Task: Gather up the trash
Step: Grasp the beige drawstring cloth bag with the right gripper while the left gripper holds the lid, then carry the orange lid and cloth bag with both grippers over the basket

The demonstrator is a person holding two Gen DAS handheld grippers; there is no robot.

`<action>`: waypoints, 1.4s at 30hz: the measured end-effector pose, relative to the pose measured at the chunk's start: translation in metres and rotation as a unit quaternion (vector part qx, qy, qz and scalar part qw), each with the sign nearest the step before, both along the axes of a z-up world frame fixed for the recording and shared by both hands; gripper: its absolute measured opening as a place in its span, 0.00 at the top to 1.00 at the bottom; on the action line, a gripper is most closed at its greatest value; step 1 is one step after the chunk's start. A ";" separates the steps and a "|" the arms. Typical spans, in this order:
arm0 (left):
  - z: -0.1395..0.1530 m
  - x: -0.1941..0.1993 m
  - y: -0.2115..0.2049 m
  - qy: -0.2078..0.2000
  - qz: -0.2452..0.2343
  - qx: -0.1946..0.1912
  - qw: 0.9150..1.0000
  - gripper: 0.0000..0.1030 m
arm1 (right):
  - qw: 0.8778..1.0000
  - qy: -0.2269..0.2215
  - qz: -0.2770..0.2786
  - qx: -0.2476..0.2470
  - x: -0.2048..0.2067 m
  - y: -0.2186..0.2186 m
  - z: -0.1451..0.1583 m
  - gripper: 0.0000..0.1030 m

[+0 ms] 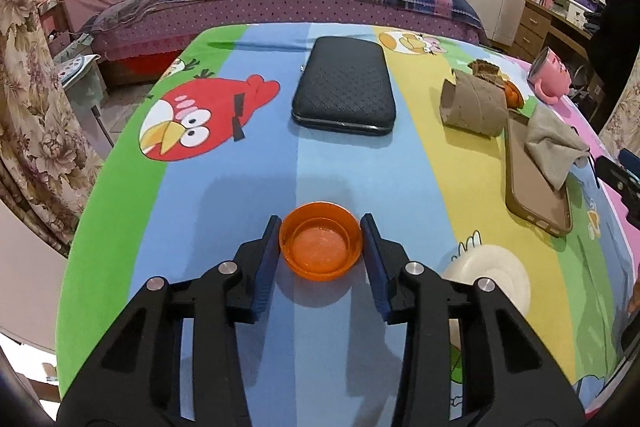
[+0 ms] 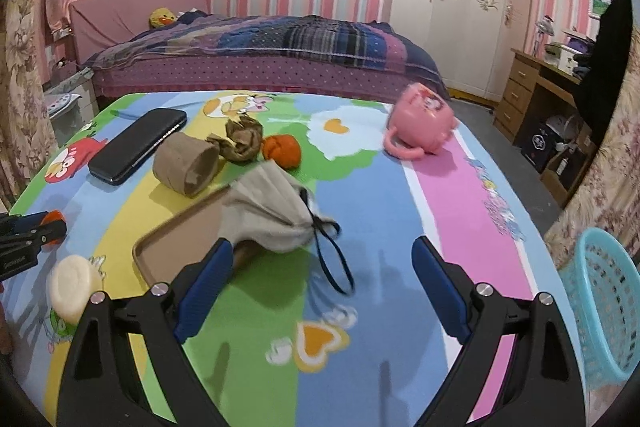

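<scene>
Now my left gripper (image 1: 322,227) has its pads against the orange cap (image 1: 321,246), pinching it at twelve o'clock. My right gripper (image 2: 322,259) is spread, empty. Next: lift toward the blue basket (image 2: 604,303), three o'clock.

A: Item between the left gripper (image 1: 322,229) pads?
B: Orange cap (image 1: 321,246) — translucent glossy plastic, smooth wall.
A: Surface under it?
B: Tablecloth (image 1: 256,187), matt printed cloth.
A: Ahead of the tongs?
B: Black case (image 1: 345,93), woven-texture finish with a dull sheen.
A: Ahead of the right gripper (image 2: 322,269)?
B: Grey pouch (image 2: 266,213) — soft matt cloth; cardboard tube (image 2: 188,163), rough brown paper.
</scene>
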State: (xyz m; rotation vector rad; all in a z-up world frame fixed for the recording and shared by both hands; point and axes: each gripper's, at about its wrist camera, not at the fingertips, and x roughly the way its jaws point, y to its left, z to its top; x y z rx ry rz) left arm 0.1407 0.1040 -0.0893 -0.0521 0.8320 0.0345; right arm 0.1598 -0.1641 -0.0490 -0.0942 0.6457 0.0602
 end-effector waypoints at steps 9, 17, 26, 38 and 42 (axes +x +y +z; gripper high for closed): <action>0.027 0.009 0.003 -0.033 0.013 0.023 0.999 0.62 | 0.998 0.054 0.013 -0.002 0.044 0.013 -0.012 0.18; 0.054 0.010 -0.011 -0.067 0.011 0.018 0.998 0.62 | 0.998 0.048 0.040 0.029 0.038 0.009 -0.013 0.72; 0.070 -0.003 -0.033 -0.080 0.003 0.024 0.997 0.62 | 0.998 0.020 0.037 0.050 0.011 -0.021 0.011 0.84; 0.077 -0.011 -0.070 -0.083 -0.017 0.015 0.996 0.62 | 0.999 0.004 0.010 0.045 -0.045 -0.084 0.029 0.84; 0.075 -0.012 -0.086 -0.076 -0.035 0.020 0.996 0.62 | 0.999 0.008 -0.006 0.053 -0.059 -0.105 0.023 0.84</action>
